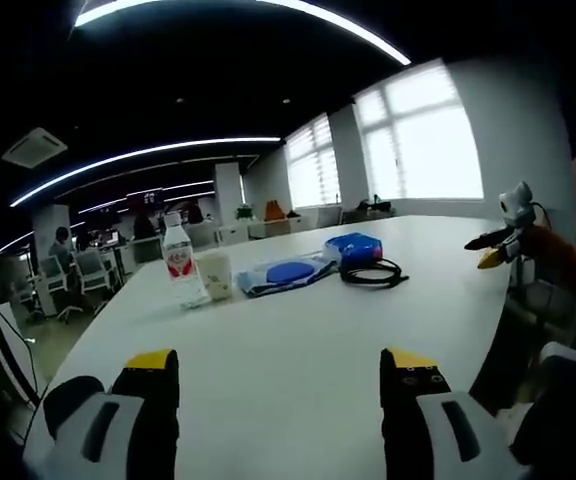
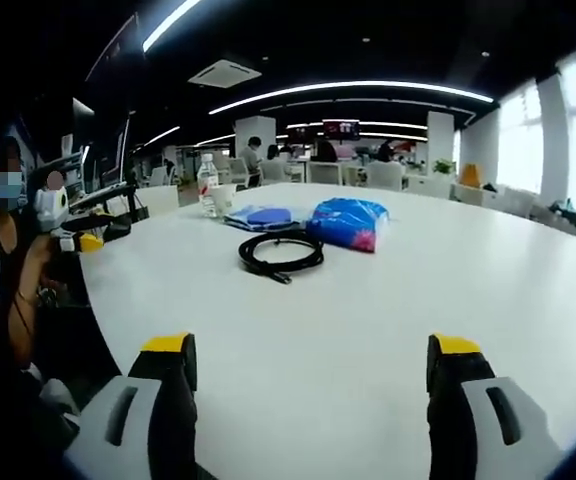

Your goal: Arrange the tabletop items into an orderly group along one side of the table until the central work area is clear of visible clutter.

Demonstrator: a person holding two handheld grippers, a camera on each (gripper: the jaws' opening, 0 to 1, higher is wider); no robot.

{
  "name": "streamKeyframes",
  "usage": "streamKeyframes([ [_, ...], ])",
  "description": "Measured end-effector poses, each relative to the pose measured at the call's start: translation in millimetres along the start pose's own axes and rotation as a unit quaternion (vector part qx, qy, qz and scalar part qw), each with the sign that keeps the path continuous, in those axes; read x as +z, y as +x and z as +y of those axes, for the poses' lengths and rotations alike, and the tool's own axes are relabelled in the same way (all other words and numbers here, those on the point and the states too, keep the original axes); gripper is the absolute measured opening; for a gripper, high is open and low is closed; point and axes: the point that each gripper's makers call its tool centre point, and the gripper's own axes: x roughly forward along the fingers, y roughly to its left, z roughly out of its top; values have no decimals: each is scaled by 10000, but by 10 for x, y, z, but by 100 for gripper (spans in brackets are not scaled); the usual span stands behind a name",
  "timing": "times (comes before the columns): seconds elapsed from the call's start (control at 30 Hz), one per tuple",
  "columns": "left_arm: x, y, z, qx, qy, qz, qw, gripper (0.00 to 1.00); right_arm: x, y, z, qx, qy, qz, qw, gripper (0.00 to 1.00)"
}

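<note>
On the white table (image 1: pixel 298 335) a clear water bottle (image 1: pixel 178 262) with a red label stands next to a paper cup (image 1: pixel 215 274). To their right lie a flat blue pad (image 1: pixel 288 272), a blue bag (image 1: pixel 354 247) and a coiled black cable (image 1: pixel 373 273). My left gripper (image 1: pixel 280 362) is open over bare tabletop, well short of them. My right gripper (image 2: pixel 310 348) is open too, with the cable (image 2: pixel 281 252), bag (image 2: pixel 349 222), pad (image 2: pixel 263 216), bottle (image 2: pixel 208 187) and cup (image 2: pixel 222 198) ahead of it. Each gripper shows at the other view's edge: right gripper (image 1: pixel 493 245), left gripper (image 2: pixel 88 238).
A person (image 2: pixel 13 270) stands at the table's curved edge (image 2: pixel 93 300). Behind the table are office chairs (image 1: pixel 93 270), desks with seated people (image 2: pixel 258 160) and bright windows (image 1: pixel 418 140). A wide stretch of bare white tabletop (image 2: pixel 388 300) lies between the grippers and the items.
</note>
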Motion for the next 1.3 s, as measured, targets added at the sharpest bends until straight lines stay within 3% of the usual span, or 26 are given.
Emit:
streamKeyframes([
  [0.23, -34, 10, -6, 35, 24, 68, 10000, 100, -31, 34, -8, 28, 78, 27, 10000, 100],
  [0.6, 8, -37, 21, 138, -81, 3, 9999, 100, -93, 56, -8, 78, 137, 91, 9998, 100],
  [0.83, -64, -39, 30, 160, -104, 132, 9997, 100, -111, 72, 21, 103, 93, 119, 9998, 100],
  [1.3, -62, -65, 39, 182, -103, 115, 9997, 100, -147, 63, 22, 83, 99, 181, 9998, 98],
])
